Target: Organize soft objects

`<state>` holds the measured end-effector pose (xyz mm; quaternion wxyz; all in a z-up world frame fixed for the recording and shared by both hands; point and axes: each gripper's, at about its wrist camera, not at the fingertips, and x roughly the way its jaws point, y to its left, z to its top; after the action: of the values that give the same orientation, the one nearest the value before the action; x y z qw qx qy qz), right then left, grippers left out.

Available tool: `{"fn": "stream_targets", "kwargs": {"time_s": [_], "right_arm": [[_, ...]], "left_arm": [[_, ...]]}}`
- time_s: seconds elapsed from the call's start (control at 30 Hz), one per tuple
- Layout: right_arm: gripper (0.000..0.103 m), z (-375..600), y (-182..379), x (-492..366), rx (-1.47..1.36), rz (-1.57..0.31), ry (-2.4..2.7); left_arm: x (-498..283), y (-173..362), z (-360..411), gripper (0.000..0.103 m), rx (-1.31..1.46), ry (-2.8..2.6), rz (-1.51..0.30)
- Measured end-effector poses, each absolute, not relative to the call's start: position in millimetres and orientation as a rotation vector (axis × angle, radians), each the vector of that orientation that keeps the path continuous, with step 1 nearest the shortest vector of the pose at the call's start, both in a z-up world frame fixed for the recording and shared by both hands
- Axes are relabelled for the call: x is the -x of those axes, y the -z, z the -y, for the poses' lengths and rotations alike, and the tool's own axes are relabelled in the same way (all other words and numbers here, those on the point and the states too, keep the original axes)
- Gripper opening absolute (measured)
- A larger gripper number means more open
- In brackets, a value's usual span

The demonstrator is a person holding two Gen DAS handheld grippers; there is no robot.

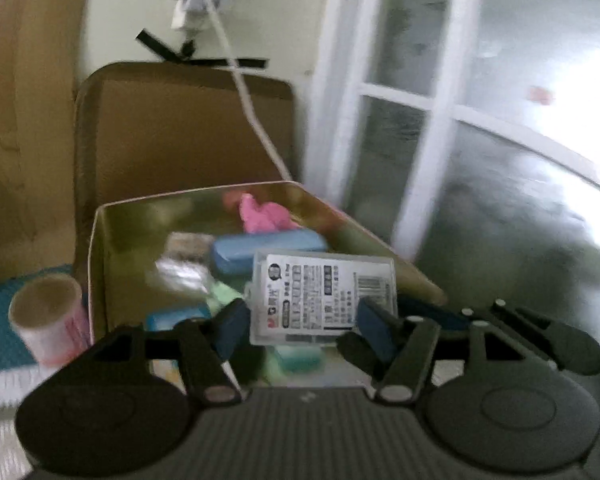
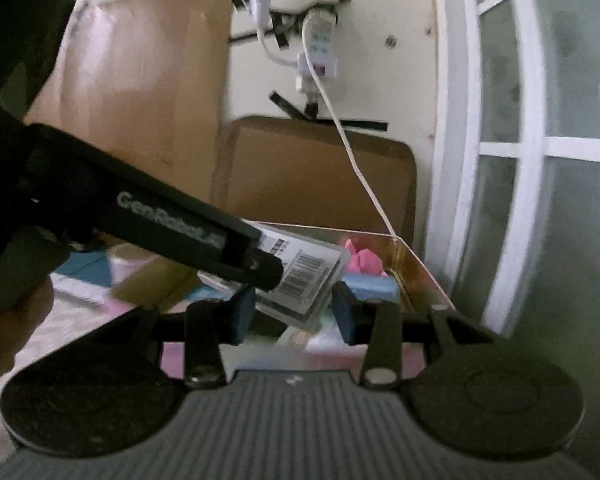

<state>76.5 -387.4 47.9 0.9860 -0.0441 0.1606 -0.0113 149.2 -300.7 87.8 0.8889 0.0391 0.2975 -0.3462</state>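
Note:
My left gripper (image 1: 302, 320) is shut on a clear plastic packet with a printed label and barcode (image 1: 323, 296), held above a gold tin box (image 1: 100, 264). The box holds a blue sponge block (image 1: 266, 250), a pink soft item (image 1: 262, 214) and green and teal pieces. In the right wrist view the same packet (image 2: 306, 276) hangs between the left gripper's black fingers (image 2: 260, 268), over the tin (image 2: 420, 276). My right gripper (image 2: 296, 314) is open just below the packet, its blue pads on either side of it, apart from it.
A paper-wrapped roll (image 1: 46, 316) stands left of the tin on a teal cloth (image 1: 0, 320). Cardboard panels (image 1: 180, 132) lean on the wall behind. A white cable (image 1: 248, 96) hangs from a taped power strip. A white-framed glass door (image 1: 420, 100) is right.

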Motion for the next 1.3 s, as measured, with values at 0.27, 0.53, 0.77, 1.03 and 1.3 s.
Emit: {"fn": "stream_targets", "kwargs": {"time_s": [0.27,0.53,0.77,1.03,1.3], "right_arm": [[0.051,397,-28,-109,0.035,-0.372,0.048],[0.051,373,-31,-28,-0.072,-0.277,0.047],[0.052,365,-32,13,-0.187,-0.304,0.079],[0.070,353,-36,35,-0.311,-0.342,0.089],[0.077,331,-45,43,-0.349,-0.362,0.036]], "left_arm": [[-193,-66,310,0.071,-0.097,0.615,-0.658],[-143,-82,264,0.073,-0.087,0.580,-0.635],[-88,-87,230,0.089,-0.185,0.501,-0.578],[-50,-84,197,0.103,-0.193,0.478,-0.595],[-32,-79,173,0.103,-0.188,0.453,-0.634]]}}
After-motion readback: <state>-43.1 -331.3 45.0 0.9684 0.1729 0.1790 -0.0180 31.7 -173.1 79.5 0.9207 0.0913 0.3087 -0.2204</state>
